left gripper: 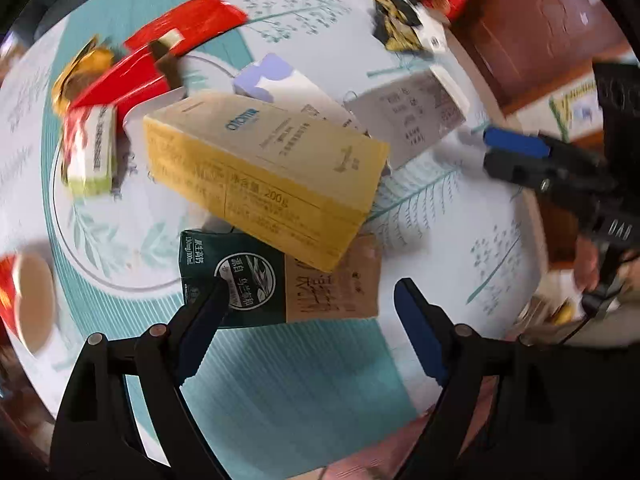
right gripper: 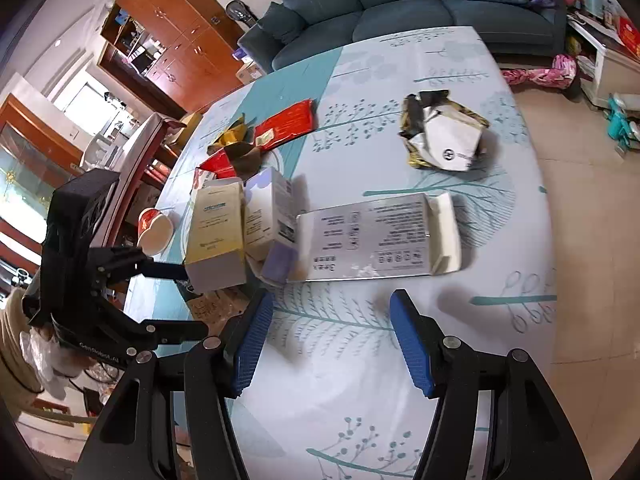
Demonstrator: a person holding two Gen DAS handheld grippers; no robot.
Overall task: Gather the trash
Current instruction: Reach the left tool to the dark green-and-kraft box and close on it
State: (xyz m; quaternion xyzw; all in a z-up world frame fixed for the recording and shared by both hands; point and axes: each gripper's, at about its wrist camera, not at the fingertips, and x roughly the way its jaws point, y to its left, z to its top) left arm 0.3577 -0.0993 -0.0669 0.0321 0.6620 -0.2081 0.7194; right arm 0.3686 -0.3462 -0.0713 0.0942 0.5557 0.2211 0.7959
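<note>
I see a heap of trash in the middle of the tabletop [right gripper: 360,360], which has a pale cloth with teal leaf drawings. The biggest piece is a yellow and cream carton [left gripper: 260,176] with blue letters; it lies tilted over a dark green and brown milk carton [left gripper: 256,284]. Behind it stands a white and lilac box [right gripper: 272,216]. At 9 o'clock from the yellow carton, in the left wrist view, there is a small red and white packet [left gripper: 90,148], and at 11 o'clock red foil wrappers [left gripper: 188,24] and a gold wrapper [left gripper: 80,72]. A flattened grey box [right gripper: 368,236] with printed text lies at 3 o'clock from the heap in the right wrist view. A crumpled black, gold and white wrapper [right gripper: 444,136] lies well apart, at 1 o'clock. A red paper cup [right gripper: 154,228] lies on its side near the left edge.

My left tool [left gripper: 312,312] is released, with its jaws wide apart over the milk carton; the pads do not press on it. My right tool [right gripper: 332,340] is also released, with only bare cloth between the blue pads [right gripper: 412,348].

The room in front of the right tool is free up to the grey box. The right edge of the tabletop is near, with floor after it.
</note>
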